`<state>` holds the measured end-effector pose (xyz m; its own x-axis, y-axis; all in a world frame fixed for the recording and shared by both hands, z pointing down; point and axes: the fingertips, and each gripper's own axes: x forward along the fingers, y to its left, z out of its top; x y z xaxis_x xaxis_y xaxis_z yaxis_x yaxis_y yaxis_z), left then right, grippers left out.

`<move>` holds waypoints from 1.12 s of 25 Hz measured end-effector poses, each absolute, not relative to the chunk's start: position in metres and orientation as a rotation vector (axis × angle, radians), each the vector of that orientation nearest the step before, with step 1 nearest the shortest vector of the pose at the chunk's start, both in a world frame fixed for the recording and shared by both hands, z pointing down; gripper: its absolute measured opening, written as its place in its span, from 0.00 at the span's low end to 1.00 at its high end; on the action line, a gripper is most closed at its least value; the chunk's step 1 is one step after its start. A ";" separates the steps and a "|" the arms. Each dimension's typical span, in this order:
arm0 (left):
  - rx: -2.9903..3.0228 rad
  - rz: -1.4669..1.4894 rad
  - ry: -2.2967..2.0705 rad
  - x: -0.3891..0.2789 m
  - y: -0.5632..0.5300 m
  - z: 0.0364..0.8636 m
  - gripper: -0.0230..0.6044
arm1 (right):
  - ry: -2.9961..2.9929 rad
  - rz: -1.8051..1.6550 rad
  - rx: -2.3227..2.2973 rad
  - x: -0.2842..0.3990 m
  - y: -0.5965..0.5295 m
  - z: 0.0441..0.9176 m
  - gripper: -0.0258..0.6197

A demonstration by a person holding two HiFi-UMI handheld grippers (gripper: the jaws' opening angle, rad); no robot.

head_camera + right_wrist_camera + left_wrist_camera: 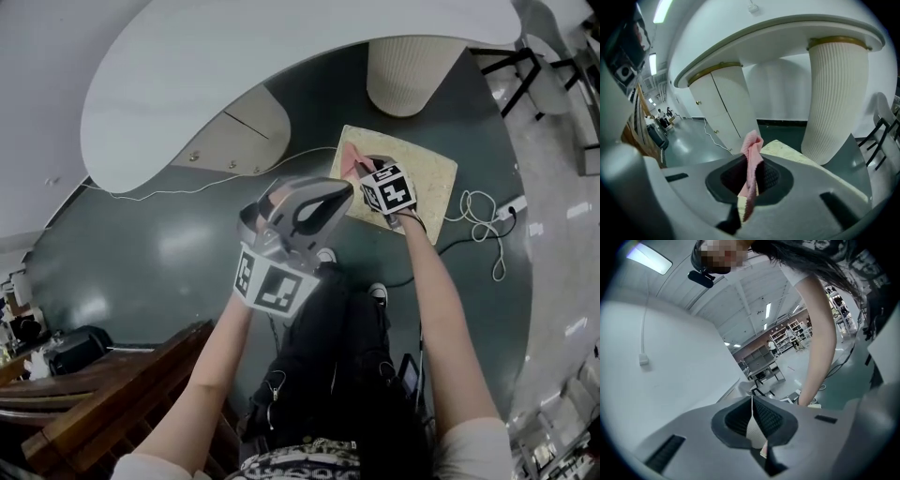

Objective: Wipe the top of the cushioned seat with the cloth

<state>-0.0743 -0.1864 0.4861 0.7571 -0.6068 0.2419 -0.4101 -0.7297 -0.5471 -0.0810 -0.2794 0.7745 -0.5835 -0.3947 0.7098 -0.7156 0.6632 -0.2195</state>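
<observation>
Left gripper (752, 401): its grey body fills the lower frame; the jaws are closed and nothing is held between them.
Pads (768, 416): dark and ribbed, they meet at the tips and part slightly lower down, where a pale ribbed surface shows through the gap.
Person: leans over from the top, with dark hair hanging and a white short sleeve (801, 275).
Forearm (821, 348): bare, reaching down towards the floor.
Head camera (701, 277): black, at the top left.
White curved surface (670, 390): fills the left side.
Cable (644, 329): thin and white, running down that surface to a small box (643, 360).
Ceiling: white beams with strip lights (768, 310).
Background: shelving racks (785, 338) and a dark table (761, 369).
Floor (843, 380): glossy dark green.
</observation>
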 end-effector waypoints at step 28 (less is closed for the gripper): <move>-2.576 -0.529 0.697 -0.026 -0.176 0.490 0.05 | -1.786 0.813 1.114 0.169 -0.215 0.839 0.06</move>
<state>-0.0257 -0.1762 0.4897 0.8019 -0.5438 0.2475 -0.3847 -0.7868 -0.4826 0.1692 -0.2154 0.8394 -0.2348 -0.3590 0.9033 -0.9170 0.3900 -0.0833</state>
